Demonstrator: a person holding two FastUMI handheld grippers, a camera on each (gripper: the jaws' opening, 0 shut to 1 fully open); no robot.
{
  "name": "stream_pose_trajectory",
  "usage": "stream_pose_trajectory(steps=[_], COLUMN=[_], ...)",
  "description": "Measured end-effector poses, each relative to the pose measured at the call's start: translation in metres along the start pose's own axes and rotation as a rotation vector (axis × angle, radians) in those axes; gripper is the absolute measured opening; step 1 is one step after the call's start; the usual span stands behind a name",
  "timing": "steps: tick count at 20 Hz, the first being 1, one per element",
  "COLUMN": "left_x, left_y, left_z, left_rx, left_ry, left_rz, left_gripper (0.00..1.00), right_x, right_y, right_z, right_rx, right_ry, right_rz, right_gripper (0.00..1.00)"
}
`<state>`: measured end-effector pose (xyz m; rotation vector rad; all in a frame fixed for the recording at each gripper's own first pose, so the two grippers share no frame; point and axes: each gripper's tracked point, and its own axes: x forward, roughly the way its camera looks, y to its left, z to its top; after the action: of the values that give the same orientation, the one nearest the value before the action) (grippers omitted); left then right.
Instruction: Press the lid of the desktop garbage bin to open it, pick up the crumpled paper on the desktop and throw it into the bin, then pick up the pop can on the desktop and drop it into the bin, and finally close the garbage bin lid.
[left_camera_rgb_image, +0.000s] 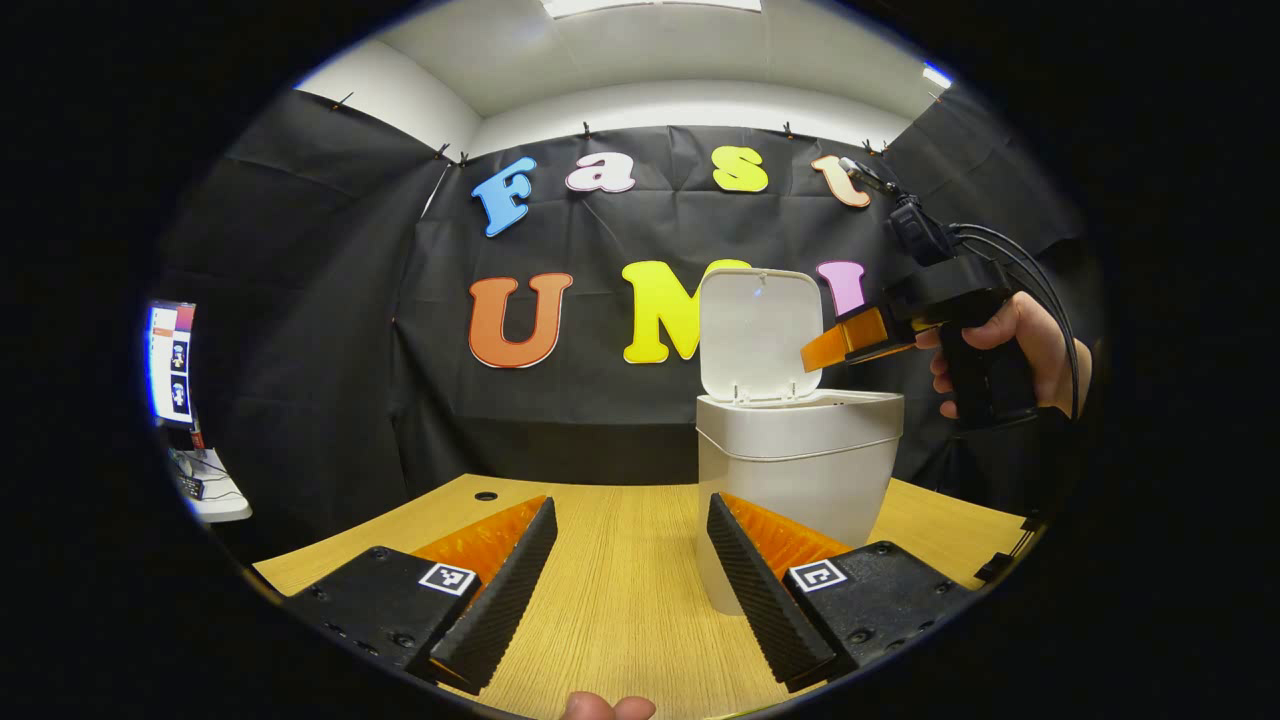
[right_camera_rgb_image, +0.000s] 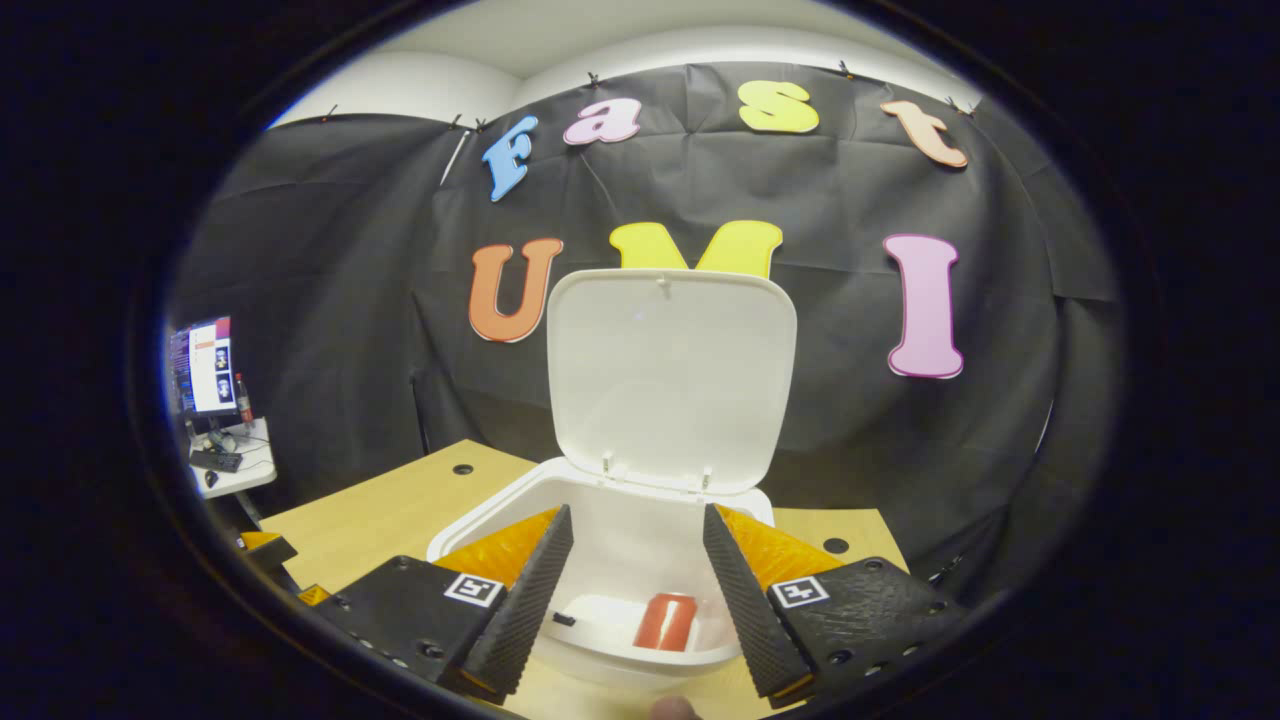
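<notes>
The white desktop bin (left_camera_rgb_image: 800, 470) stands on the wooden table with its lid (left_camera_rgb_image: 758, 335) raised upright. In the right gripper view I look down into the open bin (right_camera_rgb_image: 480, 520), where a red pop can (right_camera_rgb_image: 666, 621) lies at the bottom below the raised lid (right_camera_rgb_image: 670, 380). My right gripper (right_camera_rgb_image: 632, 590) hangs open above the bin's mouth, nothing between its fingers. In the left gripper view that same gripper (left_camera_rgb_image: 835, 345) is held by a hand above the bin's right rim. My left gripper (left_camera_rgb_image: 632, 580) is open, low over the table, just left of the bin.
The wooden table (left_camera_rgb_image: 620, 600) has cable holes at its back (left_camera_rgb_image: 486, 496) and near the bin (right_camera_rgb_image: 835, 546). A monitor (left_camera_rgb_image: 170, 360) and a small white side desk (left_camera_rgb_image: 215, 495) stand far left, beyond the table's edge.
</notes>
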<state>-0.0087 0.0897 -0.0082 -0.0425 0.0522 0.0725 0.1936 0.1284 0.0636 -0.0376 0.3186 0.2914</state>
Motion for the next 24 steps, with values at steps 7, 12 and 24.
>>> stream_pose_trajectory(steps=[7,12,24], left_x=[0.001,-0.002,-0.011], left_y=[0.004,0.009,0.016], left_z=[-0.003,0.004,0.013], left_rx=[-0.028,0.008,-0.018], left_ry=[0.012,-0.016,-0.033], left_rz=[-0.002,0.010,0.008], left_gripper=[0.98,0.98,0.98], right_x=[-0.013,-0.002,0.088], right_y=[-0.013,-0.022,-0.035], right_z=[0.061,0.115,0.197], right_rx=[0.016,0.050,0.002], right_ry=[-0.083,-0.118,-0.179], right_rz=[-0.034,-0.061,-0.184], right_gripper=[0.86,0.86,0.86])
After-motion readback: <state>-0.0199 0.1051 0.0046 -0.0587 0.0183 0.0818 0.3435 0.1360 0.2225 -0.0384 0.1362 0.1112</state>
